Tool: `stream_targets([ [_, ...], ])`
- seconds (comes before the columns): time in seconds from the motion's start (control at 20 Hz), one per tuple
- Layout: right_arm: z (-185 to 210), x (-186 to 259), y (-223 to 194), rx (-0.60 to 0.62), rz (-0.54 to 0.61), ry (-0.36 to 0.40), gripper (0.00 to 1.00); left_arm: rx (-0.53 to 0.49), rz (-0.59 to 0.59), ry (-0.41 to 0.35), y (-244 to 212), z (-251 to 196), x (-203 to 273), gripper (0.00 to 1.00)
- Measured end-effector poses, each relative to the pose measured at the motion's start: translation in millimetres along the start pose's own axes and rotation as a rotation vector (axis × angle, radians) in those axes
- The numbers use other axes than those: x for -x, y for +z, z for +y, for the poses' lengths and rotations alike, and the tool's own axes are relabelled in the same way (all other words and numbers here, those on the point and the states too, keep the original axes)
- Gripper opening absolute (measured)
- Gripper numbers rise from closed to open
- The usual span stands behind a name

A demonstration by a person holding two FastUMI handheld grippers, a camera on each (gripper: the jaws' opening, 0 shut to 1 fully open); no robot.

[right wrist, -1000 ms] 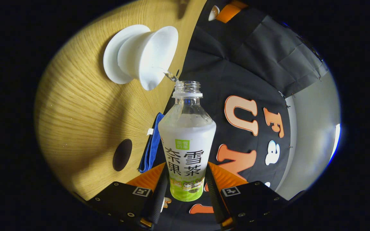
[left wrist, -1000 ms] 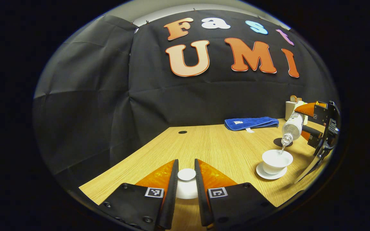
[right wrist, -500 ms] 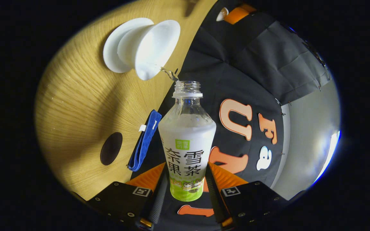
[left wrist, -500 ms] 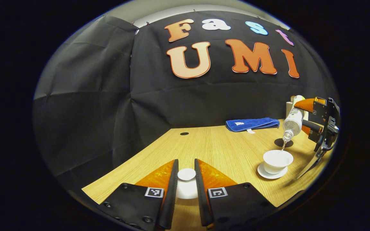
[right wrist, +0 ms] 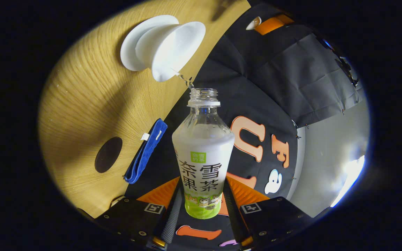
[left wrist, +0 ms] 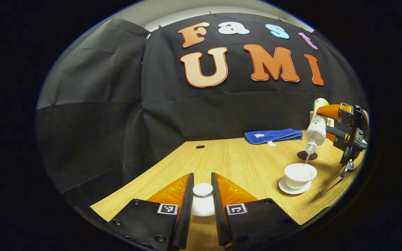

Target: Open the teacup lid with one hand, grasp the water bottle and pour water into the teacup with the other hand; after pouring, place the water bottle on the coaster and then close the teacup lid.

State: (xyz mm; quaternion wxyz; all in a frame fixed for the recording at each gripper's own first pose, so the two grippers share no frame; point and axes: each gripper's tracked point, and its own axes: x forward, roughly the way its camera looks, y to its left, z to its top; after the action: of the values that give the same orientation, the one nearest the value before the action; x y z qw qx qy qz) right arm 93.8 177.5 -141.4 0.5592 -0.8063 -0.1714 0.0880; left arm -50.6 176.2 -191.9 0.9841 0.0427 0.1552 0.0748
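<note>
Right jaws clamped on the lower body of the water bottle [right wrist: 203,164], one finger on each side of the label. Bottle tipped steeply, neck down, long axis running from the jaws straight out to the open mouth. Thin stream leaving the mouth and dropping into the teacup [left wrist: 300,174] just below it. Right gripper [left wrist: 330,134] high above and beyond the teacup, seen from the left gripper view.

Left jaws narrow, closed on the knob of the teacup lid [left wrist: 202,200], lid held low over the desk [left wrist: 236,164], well to the near left of the teacup. Left gripper [left wrist: 202,195] level, waiting.

Pour under way, by the look of it; no way to read the water level inside the cup. Next move likely a roll back upright, then a short carry to the coaster [left wrist: 307,156], lying just behind the teacup, directly under the bottle's neck. Right gripper far nearer to it than the left.

Teacup white, glossy, flared wide at the rim, seated on a matching white saucer [left wrist: 293,188]. Lid white too, domed with a small round knob. Bottle clear plastic, ribbed at the threaded neck, wrapped in a white and green sleeve. Coaster dark, round, flat. Desk pale wood grain. Folded blue towel [left wrist: 273,135] farther back from the teacup, soft and plush.
</note>
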Motion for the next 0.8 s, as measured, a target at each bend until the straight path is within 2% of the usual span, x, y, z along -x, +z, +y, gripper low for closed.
stream_targets([
  [0.2,-5.7,-1.8,1.0,0.037,-0.019,-0.041,0.65,0.0,-0.005,-0.003,2.7,-0.5,3.1,0.36],
  [0.4,-8.9,-5.5,5.7,0.078,-0.068,-0.046,0.65,-0.007,-0.012,-0.004,6.1,-0.9,6.6,0.36],
  [0.45,-10.0,-5.2,5.4,0.083,-0.074,-0.049,0.62,-0.006,-0.017,-0.007,9.1,-2.7,8.5,0.36],
  [0.5,-9.7,-6.7,4.6,0.08,-0.074,-0.055,0.65,-0.004,-0.02,-0.009,9.8,-3.4,10.0,0.36],
  [0.7,-7.4,-5.6,7.6,0.072,-0.094,-0.066,0.65,-0.007,-0.021,-0.014,13.2,-8.4,10.8,0.36],
  [0.75,-6.7,-6.2,7.4,0.067,-0.098,-0.06,0.63,-0.009,-0.023,-0.013,14.8,-9.7,11.6,0.36],
  [0.8,-6.4,-7.6,6.5,0.06,-0.101,-0.06,0.65,-0.012,-0.03,-0.01,17.7,-10.4,13.3,0.34],
])
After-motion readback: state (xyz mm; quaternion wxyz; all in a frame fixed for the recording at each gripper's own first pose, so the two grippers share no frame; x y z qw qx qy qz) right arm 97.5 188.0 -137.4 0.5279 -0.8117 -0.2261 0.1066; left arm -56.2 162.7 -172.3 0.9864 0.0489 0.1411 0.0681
